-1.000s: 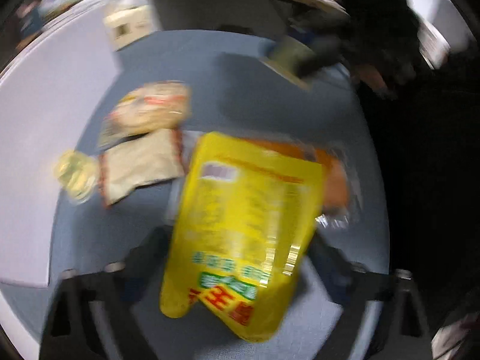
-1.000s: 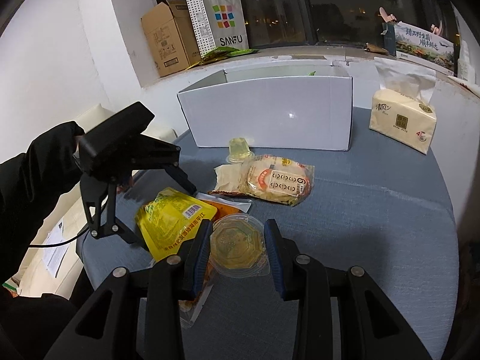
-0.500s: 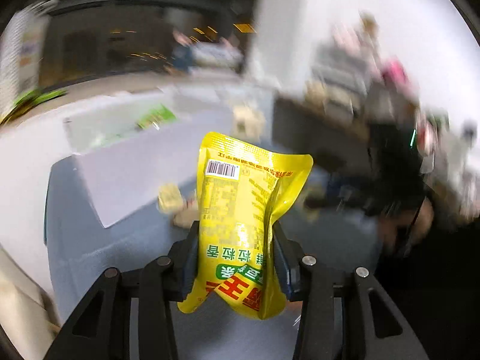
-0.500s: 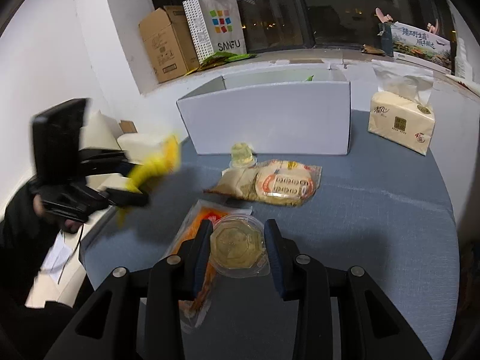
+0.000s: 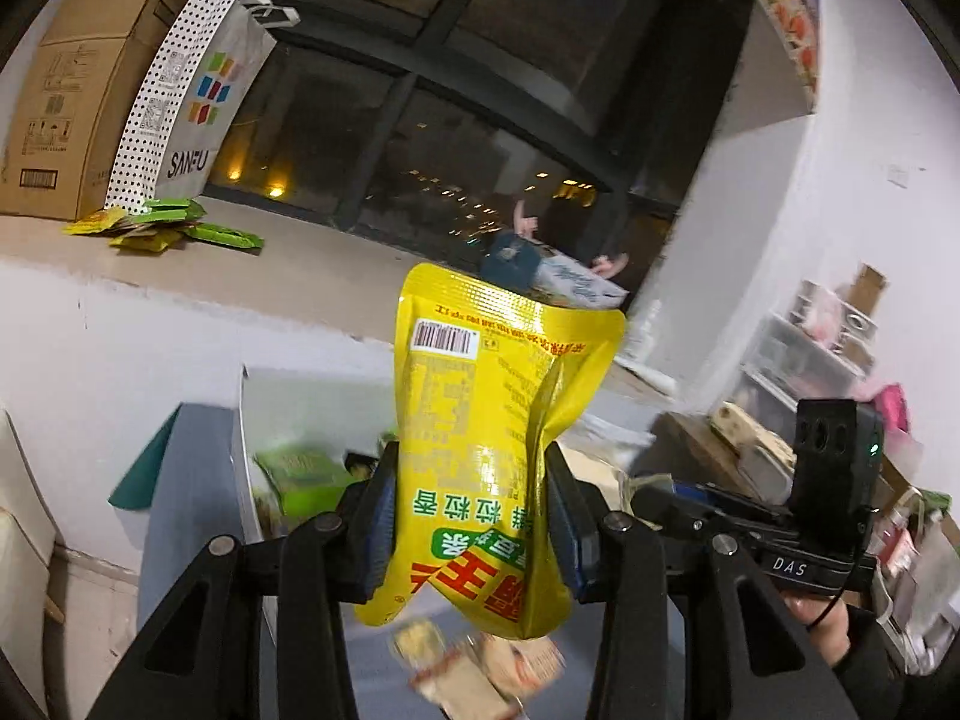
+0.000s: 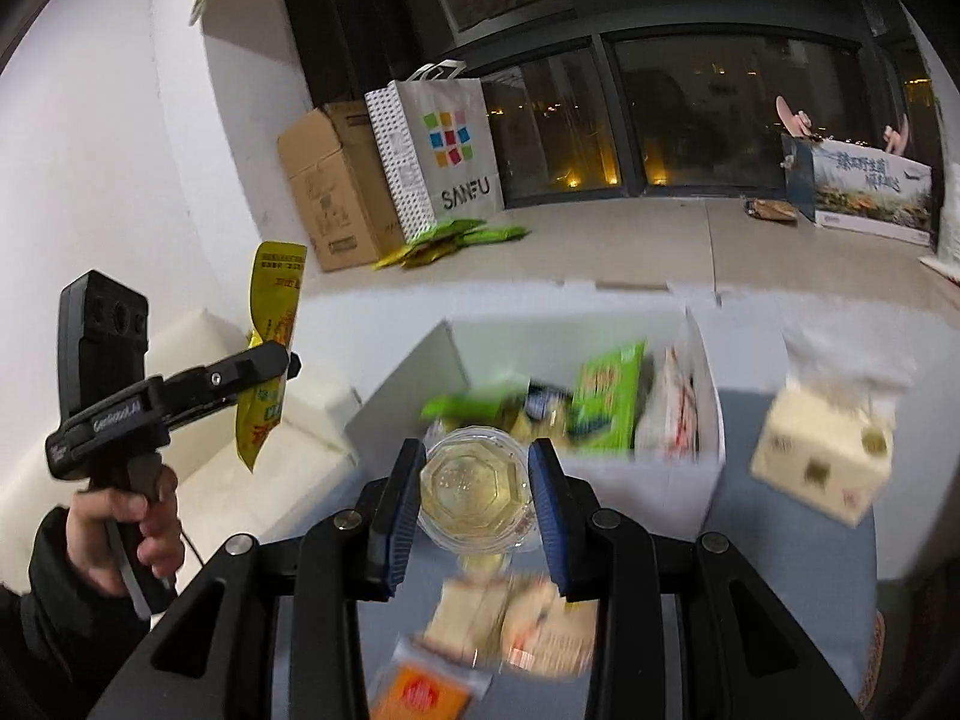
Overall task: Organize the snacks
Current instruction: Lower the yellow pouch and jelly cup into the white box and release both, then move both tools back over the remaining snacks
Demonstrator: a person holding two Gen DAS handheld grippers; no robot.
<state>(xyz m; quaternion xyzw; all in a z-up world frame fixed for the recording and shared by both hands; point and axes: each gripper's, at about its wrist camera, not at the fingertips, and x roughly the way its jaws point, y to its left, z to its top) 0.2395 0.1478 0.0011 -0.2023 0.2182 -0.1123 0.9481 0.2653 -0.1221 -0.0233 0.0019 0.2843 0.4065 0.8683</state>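
Left gripper (image 5: 471, 525) clamps a yellow snack pouch (image 5: 489, 420) between its pads, pouch upright, sticking up past the fingertips. Right gripper (image 6: 474, 495) grips a clear jelly cup (image 6: 477, 489) between its blue pads. White box (image 6: 660, 474) sits just ahead of the right gripper, open, with green packets inside. More snack packs (image 6: 510, 618) lie blurred on the table under the right gripper.

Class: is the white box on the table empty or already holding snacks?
Holding snacks: the white box already contains green packets and other wrappers.
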